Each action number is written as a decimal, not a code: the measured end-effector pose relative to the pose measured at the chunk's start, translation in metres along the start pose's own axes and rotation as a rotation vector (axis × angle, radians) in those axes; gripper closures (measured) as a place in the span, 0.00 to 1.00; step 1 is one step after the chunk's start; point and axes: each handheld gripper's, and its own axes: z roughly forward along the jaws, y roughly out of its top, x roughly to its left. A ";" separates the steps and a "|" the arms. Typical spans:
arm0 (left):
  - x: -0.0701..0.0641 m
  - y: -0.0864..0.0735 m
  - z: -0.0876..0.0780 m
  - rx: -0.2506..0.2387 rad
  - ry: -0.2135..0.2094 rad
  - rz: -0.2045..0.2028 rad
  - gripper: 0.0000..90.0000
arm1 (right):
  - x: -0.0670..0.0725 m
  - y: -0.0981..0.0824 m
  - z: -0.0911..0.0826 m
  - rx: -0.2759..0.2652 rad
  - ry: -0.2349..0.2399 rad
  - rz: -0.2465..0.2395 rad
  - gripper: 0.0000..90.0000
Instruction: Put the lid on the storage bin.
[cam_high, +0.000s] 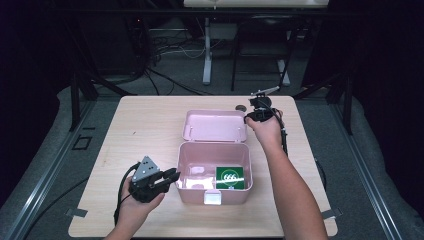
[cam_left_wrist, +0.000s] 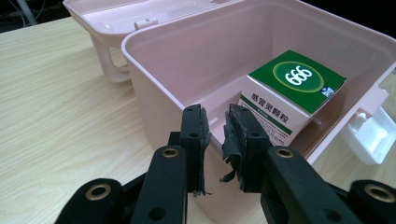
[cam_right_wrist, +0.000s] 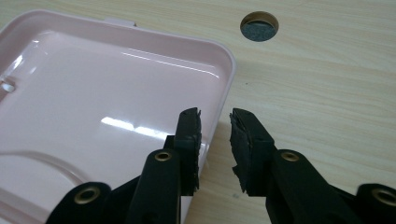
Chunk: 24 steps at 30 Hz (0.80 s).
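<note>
Pink plastic storage box (cam_high: 214, 172) is sitting open near the desk's front edge, middle of the desk, its hinged pink lid (cam_high: 215, 125) lying flat behind it toward the far edge. Green and white medicine carton marked 666 (cam_high: 230, 177) is standing inside, in the box's front right corner. A white latch (cam_high: 213, 198) is hanging off the front wall.

Right gripper (cam_right_wrist: 215, 122) is hovering over the lid's far right corner, jaws parted a little and gripping nothing; the lid rim (cam_right_wrist: 224, 88) is lying just beside the left jaw, not between the two. Round cable hole in the desk (cam_right_wrist: 259, 26) is showing beyond it.

Left gripper (cam_left_wrist: 215, 122) is holding off at the box's left wall, by the front left corner, jaws slightly apart and empty, the box rim (cam_left_wrist: 159, 74) right in front of them.

Judging: closing looks like the move. Lid's long axis is running left to right along the hinge, so the right hand, being nearer, needs to shift left onto the rim, then swing it forward over the box.
</note>
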 end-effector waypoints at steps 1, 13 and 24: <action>0.000 0.000 0.000 0.000 0.000 0.000 0.85 | 0.000 0.000 0.000 0.000 0.000 0.000 0.81; 0.001 0.000 0.000 -0.002 -0.001 0.000 0.85 | 0.002 0.008 0.011 0.017 -0.004 0.028 0.85; 0.001 0.000 0.000 -0.002 -0.002 -0.001 0.85 | 0.000 0.010 0.023 0.040 -0.006 0.054 0.86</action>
